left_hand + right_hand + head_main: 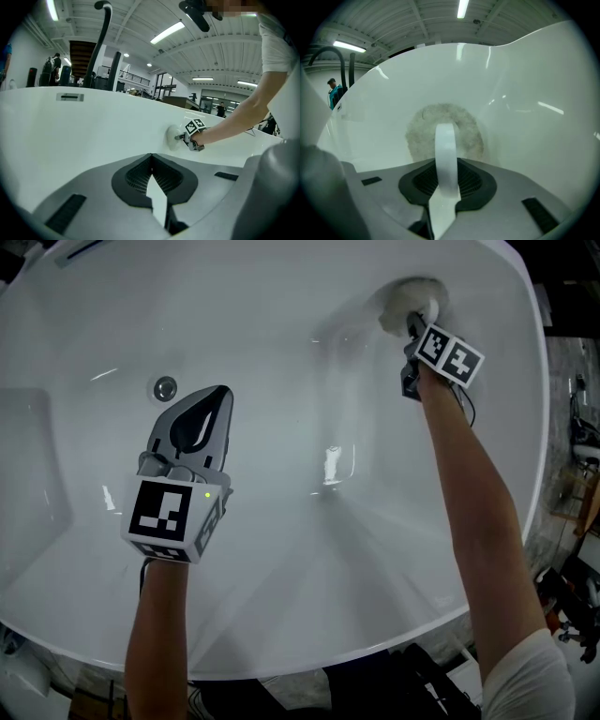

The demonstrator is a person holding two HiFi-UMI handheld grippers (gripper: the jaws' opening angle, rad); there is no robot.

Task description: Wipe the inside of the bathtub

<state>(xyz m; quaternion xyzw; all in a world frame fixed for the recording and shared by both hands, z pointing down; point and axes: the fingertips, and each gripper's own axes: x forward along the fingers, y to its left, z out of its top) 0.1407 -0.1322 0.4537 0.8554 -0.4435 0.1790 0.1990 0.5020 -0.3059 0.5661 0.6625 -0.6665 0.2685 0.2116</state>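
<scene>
A white bathtub [309, 549] fills the head view. A round fluffy white wiping pad [401, 298] lies flat against the tub's far inner wall, at the upper right. My right gripper [413, 322] is shut on the pad's white strap [445, 140], and the pad [423, 127] spreads behind it in the right gripper view. My left gripper [212, 401] hangs over the tub's floor at the left, jaws shut with nothing between them, just right of the drain [165, 387]. In the left gripper view its jaws [151, 164] point toward the pad [171, 137] and the right gripper [186, 136].
An overflow slot [70, 97] sits on the tub's far wall. A black curved tap pipe [100, 42] rises behind the rim. People stand in the hall beyond [56, 63]. Dark clutter lies on the floor right of the tub [572, 596].
</scene>
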